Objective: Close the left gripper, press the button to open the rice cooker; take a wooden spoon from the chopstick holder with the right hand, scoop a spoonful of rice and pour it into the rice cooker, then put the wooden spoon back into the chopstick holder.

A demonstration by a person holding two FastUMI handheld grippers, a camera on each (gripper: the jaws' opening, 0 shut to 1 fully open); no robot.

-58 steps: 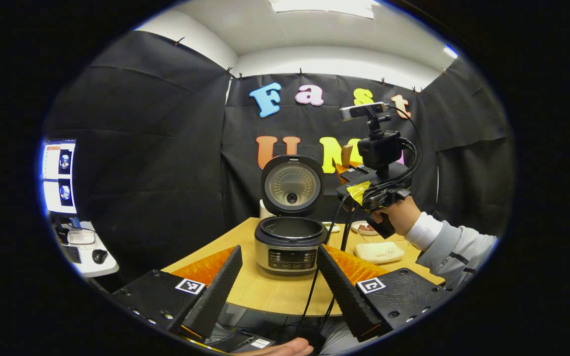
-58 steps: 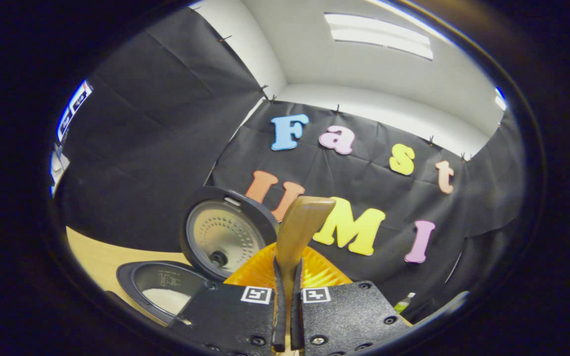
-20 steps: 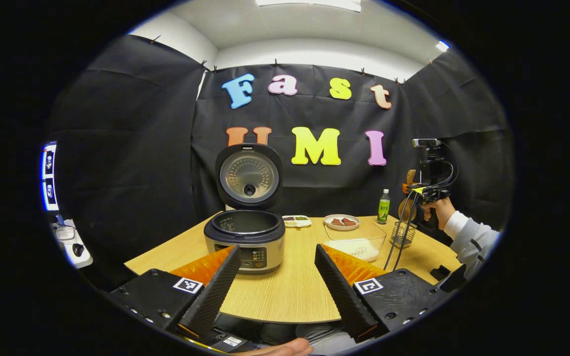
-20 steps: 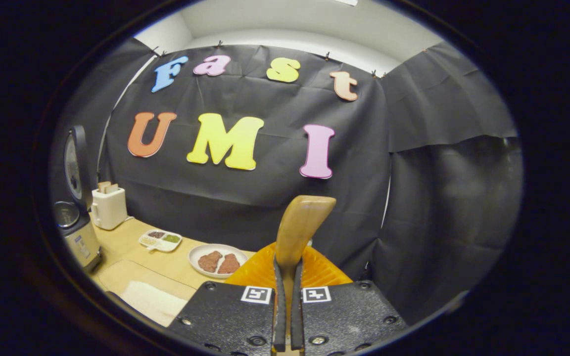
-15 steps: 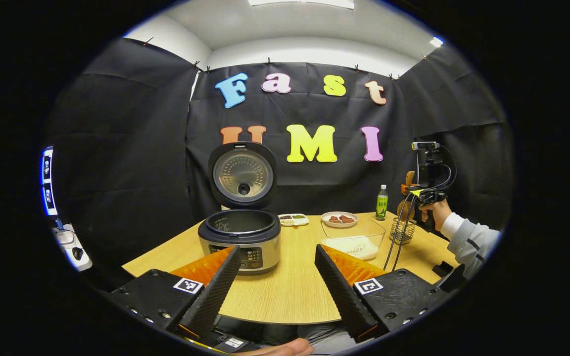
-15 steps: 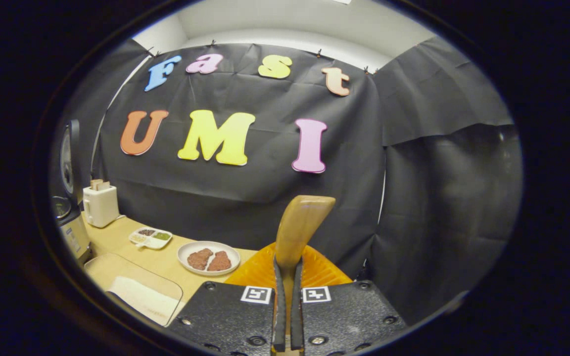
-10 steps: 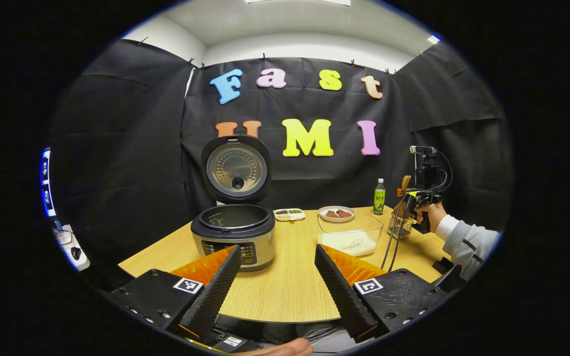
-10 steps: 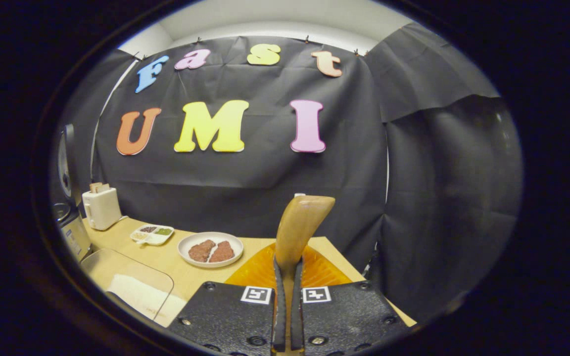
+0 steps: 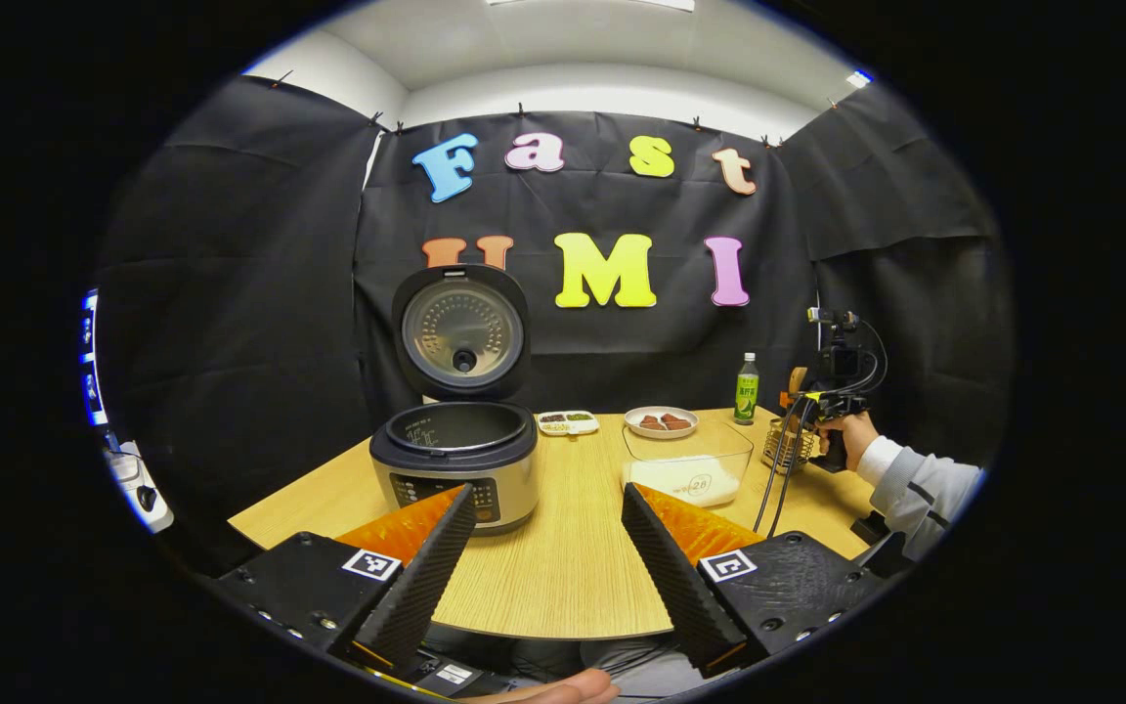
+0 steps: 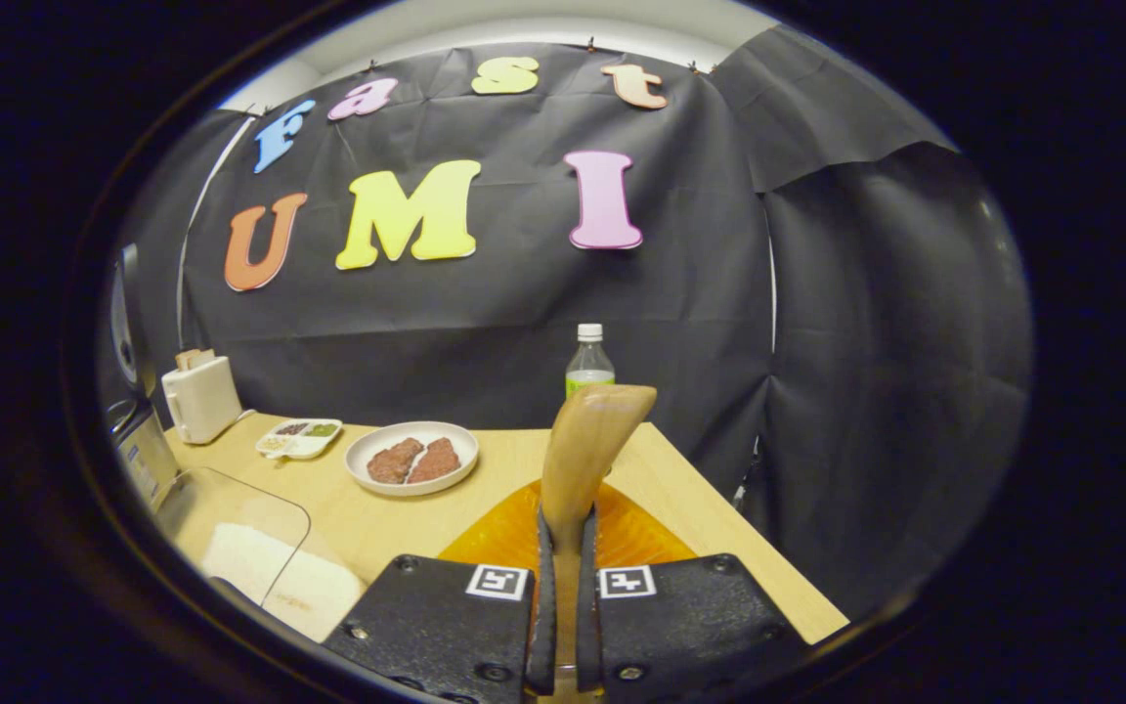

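Observation:
The rice cooker (image 9: 454, 464) stands on the table with its lid (image 9: 462, 332) raised. My left gripper (image 9: 548, 548) hangs open in front of it, holding nothing. In the right gripper view my right gripper (image 10: 563, 587) is shut on the wooden spoon (image 10: 587, 440), whose broad end sticks up past the fingers. In the left gripper view a hand holds the right gripper (image 9: 805, 396) just above the wire chopstick holder (image 9: 781, 446) at the table's far right. The spoon's lower part is hidden. The clear box of rice (image 9: 688, 471) sits between cooker and holder.
A plate of meat (image 10: 411, 458), a small divided dish (image 10: 299, 438), a green bottle (image 10: 589, 362) and a white toaster (image 10: 199, 396) stand along the back of the table (image 9: 563, 548). Cables hang from the right gripper. Screens glow at the far left.
The right gripper has carried the spoon from above the cooker to the right and lowered it towards the chopstick holder. The left gripper has drawn back a little, still open.

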